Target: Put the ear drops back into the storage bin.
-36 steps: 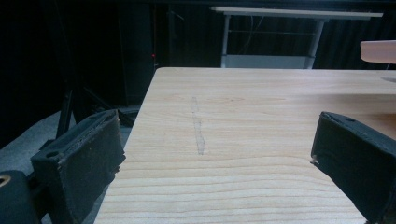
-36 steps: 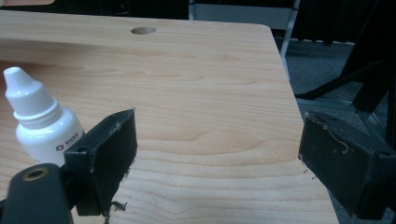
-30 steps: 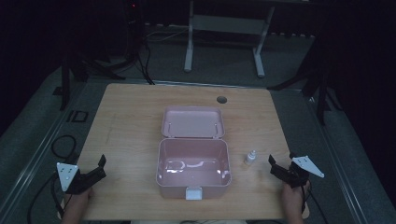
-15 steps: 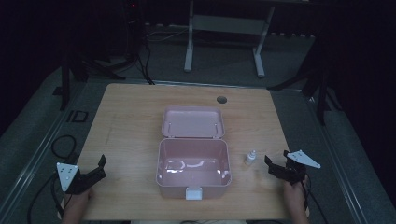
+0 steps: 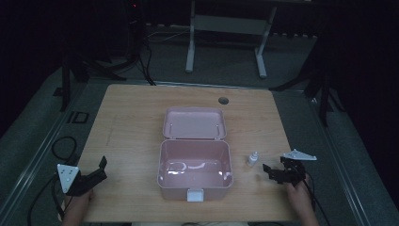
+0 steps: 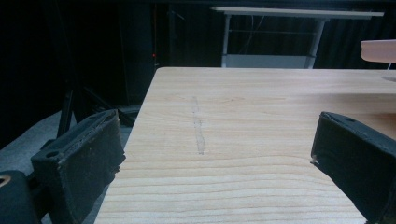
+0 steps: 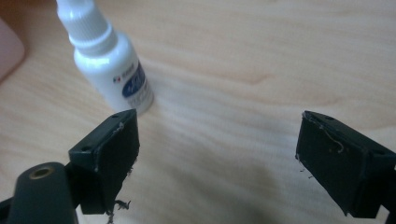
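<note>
A pink box [image 5: 195,168] stands open at the table's middle front, its lid [image 5: 194,123] lying back behind it. A small white dropper bottle [image 5: 252,159] [image 7: 109,58] stands upright just right of the box. My right gripper [image 5: 268,171] [image 7: 215,156] is open, a short way to the right of the bottle and low over the table, with the bottle ahead of its left jaw and outside the gap. My left gripper [image 5: 101,168] [image 6: 219,158] is open near the front left corner, with nothing but bare wood between its jaws.
The wooden table [image 5: 131,136] has a round cable hole [image 5: 223,100] at the back. A white desk frame [image 5: 226,28] stands on the dark floor beyond. Cables [image 5: 61,146] trail on the floor at the left. The box's lid edge [image 6: 379,50] shows at the far right of the left gripper view.
My right gripper has moved left toward the dropper bottle and dropped lower. The left gripper, box and bottle have stayed where they were.
</note>
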